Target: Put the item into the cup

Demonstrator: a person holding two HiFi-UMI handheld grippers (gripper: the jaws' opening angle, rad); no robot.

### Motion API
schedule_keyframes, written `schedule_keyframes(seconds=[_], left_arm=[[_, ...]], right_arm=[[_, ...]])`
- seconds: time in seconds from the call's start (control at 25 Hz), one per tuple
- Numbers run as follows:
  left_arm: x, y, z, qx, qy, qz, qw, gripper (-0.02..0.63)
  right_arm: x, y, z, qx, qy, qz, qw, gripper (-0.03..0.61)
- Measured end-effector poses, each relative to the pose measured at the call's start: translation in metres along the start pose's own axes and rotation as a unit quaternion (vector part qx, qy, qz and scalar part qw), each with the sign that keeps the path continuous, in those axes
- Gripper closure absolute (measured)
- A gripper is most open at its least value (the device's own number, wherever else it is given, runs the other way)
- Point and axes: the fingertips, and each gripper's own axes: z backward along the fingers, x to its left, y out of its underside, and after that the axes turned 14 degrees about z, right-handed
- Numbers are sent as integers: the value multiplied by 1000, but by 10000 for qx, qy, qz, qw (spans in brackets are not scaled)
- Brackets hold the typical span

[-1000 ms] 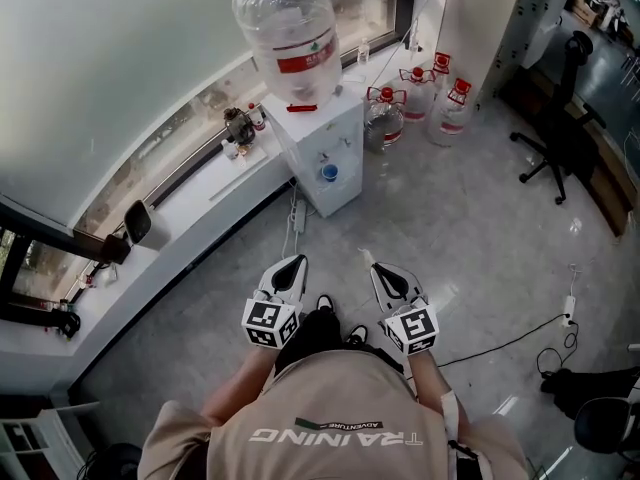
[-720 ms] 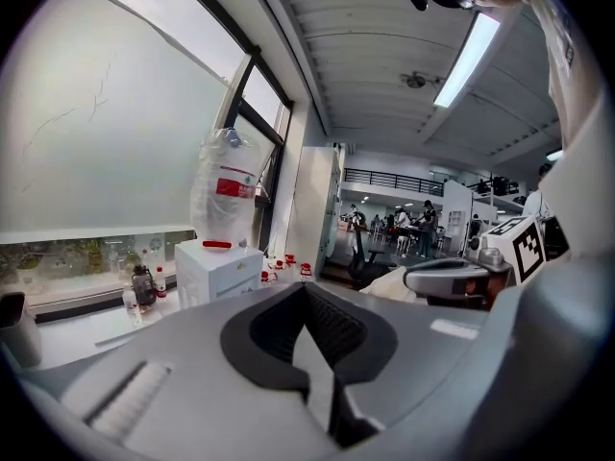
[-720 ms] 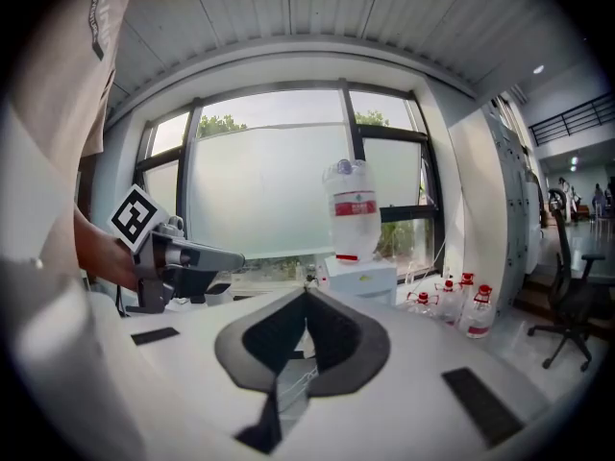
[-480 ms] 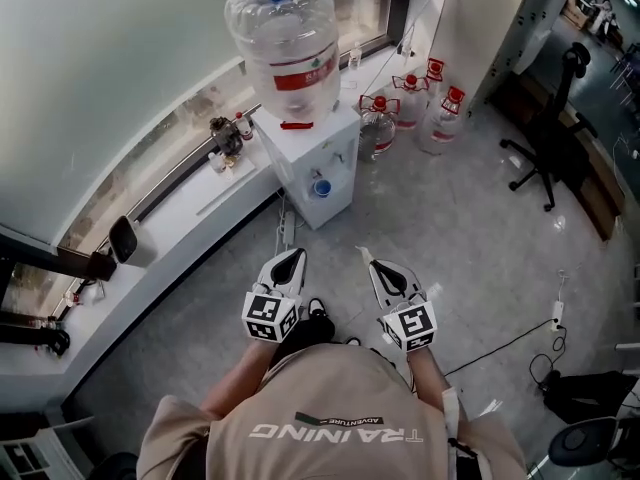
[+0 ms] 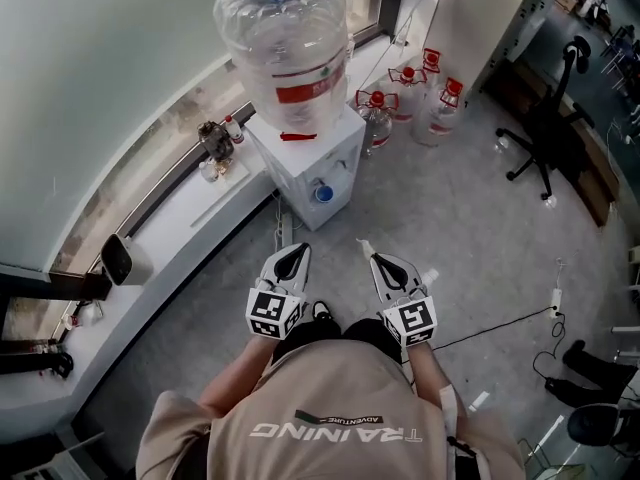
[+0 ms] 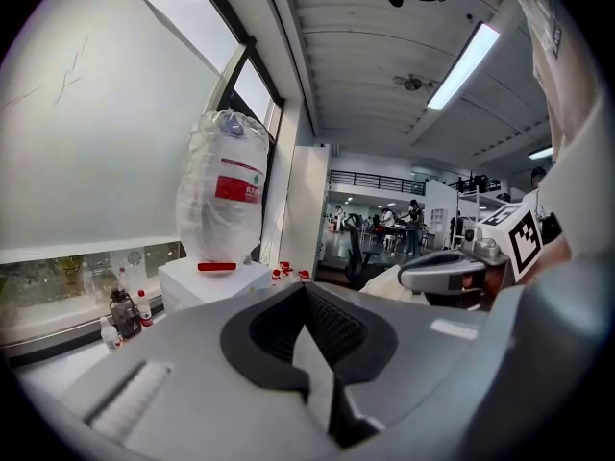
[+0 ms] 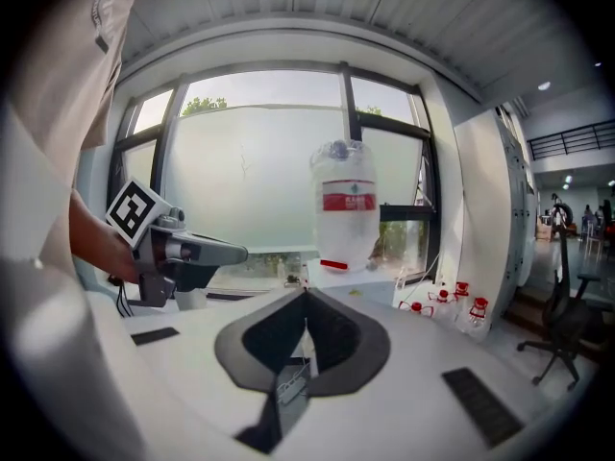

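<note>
Jaws sit shut on both: left gripper (image 5: pixel 297 252) empty, right gripper (image 5: pixel 372 258) apparently pinching a thin pale item (image 5: pixel 362 244), water dispenser (image 5: pixel 310 158) ahead; finding the cup looks next.

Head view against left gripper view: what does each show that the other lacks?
Only the head view: the floor cable and the marker cube on the left gripper. Only the left gripper view: the ceiling and its light strip. Both: the water dispenser, its bottle, the red-capped jugs, and the right gripper shut on a white item.
</note>
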Motion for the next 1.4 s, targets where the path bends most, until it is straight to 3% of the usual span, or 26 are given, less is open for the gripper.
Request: schedule_keyframes(seconds=[0.48, 0.76, 0.92, 1.24, 1.4], left_arm=[[32, 10, -47, 466, -17, 293, 9985, 606], [40, -11, -102, 460, -254, 180, 9985, 606], [47, -24, -136, 484, -460, -76, 9977, 606], [74, -24, -172, 528, -983, 736, 9910, 606], [85, -12, -183, 689, -1035, 823, 9888, 606]], right_arm=[[-30, 10, -50, 108, -58, -217, 9997, 568], [-78, 29, -94, 74, -424, -186, 9989, 568], [-104, 34, -121, -33, -786, -6, 9969, 568], [-123, 73, -162, 343, -1539, -12, 9875, 568], [-119, 98, -188, 574, -1849, 99, 9810, 568]])
